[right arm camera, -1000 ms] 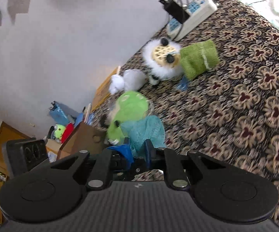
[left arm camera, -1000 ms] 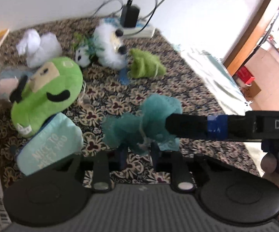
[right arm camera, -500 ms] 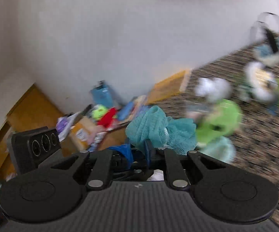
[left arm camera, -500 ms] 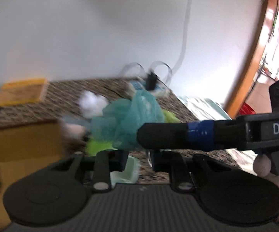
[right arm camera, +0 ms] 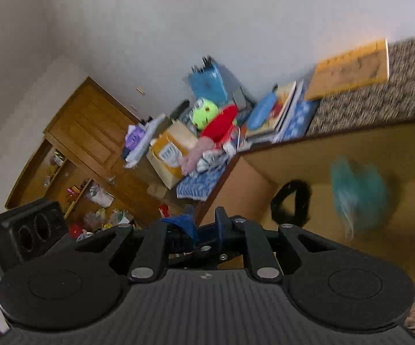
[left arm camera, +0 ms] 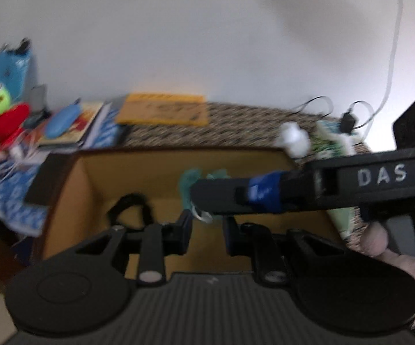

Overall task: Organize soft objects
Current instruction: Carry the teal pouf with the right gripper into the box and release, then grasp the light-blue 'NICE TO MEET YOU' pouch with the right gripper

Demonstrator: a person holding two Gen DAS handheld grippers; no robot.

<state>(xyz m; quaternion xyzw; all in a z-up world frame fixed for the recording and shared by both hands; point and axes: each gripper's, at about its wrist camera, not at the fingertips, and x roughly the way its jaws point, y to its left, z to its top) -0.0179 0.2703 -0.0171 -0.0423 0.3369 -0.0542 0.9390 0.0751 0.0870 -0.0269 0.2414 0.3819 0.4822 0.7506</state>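
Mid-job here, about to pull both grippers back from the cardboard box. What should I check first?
1. Teal mesh puff inside the cardboard box: ok, though blurred.
2. Right gripper free of the puff: ok, the puff is apart from its fingers in the right wrist view.
3. Left gripper released: cannot tell; a white loop shows between its fingers.
4. Right gripper open: cannot tell.
5. Black strap in the box apart from both grippers: ok.
6. Pictures sharp enough to judge: not ok, both are blurred.
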